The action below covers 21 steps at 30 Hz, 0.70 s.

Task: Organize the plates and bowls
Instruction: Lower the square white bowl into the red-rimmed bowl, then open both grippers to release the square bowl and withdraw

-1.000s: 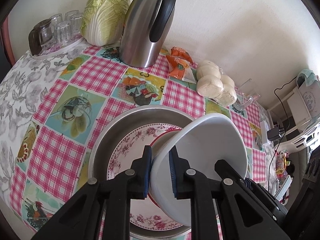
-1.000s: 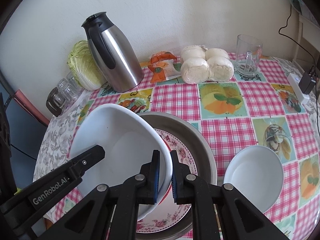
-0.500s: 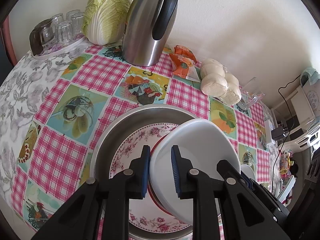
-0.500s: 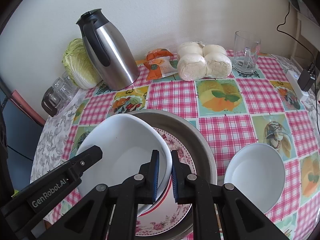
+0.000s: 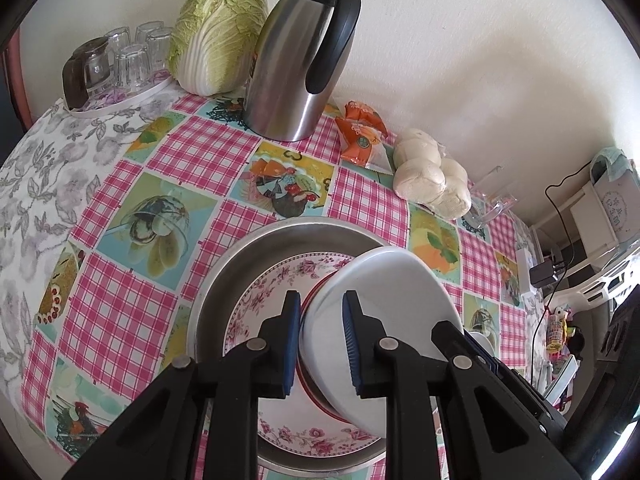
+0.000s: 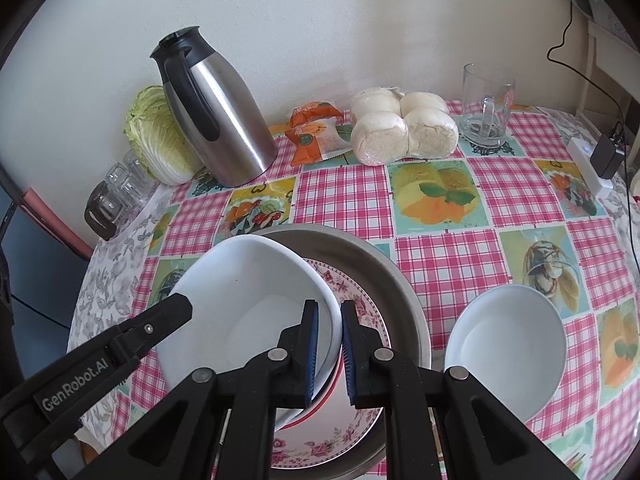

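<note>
The left tongs (image 5: pixel 320 344) are straddling the near-left rim of a white bowl (image 6: pixel 248 308), their blue pads parted with a gap showing on either side of the rim, so they are released rather than gripping. The right tongs (image 6: pixel 329 350) are clenched on the opposite rim of the same bowl, pads pressing the wall. The bowl is tilting over a floral plate (image 5: pixel 276 292), which is lying inside a metal basin (image 6: pixel 404 300) on the checked bench (image 6: pixel 440 216). A red-rimmed dish (image 5: pixel 316 390) is peeking out just beneath the bowl. A second white bowl (image 6: pixel 506 344) is sitting on the bench just right of the basin. Far behind are standing a steel flask (image 6: pixel 218 120) and a cabbage (image 5: pixel 220 32).
</note>
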Each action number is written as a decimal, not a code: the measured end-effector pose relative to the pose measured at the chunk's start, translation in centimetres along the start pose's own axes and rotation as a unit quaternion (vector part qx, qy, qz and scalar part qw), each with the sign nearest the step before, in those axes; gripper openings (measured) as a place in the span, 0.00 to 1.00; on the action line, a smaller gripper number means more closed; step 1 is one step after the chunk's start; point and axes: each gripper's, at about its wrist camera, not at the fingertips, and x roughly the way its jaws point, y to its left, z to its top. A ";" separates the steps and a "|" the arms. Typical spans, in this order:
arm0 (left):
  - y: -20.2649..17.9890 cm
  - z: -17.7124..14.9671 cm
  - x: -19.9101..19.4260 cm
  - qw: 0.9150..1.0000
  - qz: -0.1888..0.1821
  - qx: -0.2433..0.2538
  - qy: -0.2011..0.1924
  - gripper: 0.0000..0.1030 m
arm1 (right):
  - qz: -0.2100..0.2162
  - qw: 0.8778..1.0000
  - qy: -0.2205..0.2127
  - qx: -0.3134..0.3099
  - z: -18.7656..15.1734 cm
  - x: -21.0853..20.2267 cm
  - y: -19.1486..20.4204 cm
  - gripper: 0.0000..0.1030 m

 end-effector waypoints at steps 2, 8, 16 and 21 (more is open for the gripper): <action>0.2 0.0 -0.5 1.000 -0.002 -0.002 -0.005 0.33 | 0.001 1.000 -0.003 0.002 0.1 -0.5 0.0 0.14; 1.3 -0.4 -1.6 1.000 0.001 -0.022 -0.014 0.61 | -0.005 1.000 -0.014 -0.005 -0.1 -2.0 0.2 0.55; 2.2 -1.6 -2.9 0.998 0.020 -0.042 -0.036 0.87 | -0.011 0.999 -0.037 -0.013 -0.8 -4.2 -0.6 0.89; 1.4 -2.4 -3.4 0.998 0.022 -0.040 -0.051 0.94 | -0.035 0.998 -0.058 -0.005 -1.2 -5.9 -3.0 1.00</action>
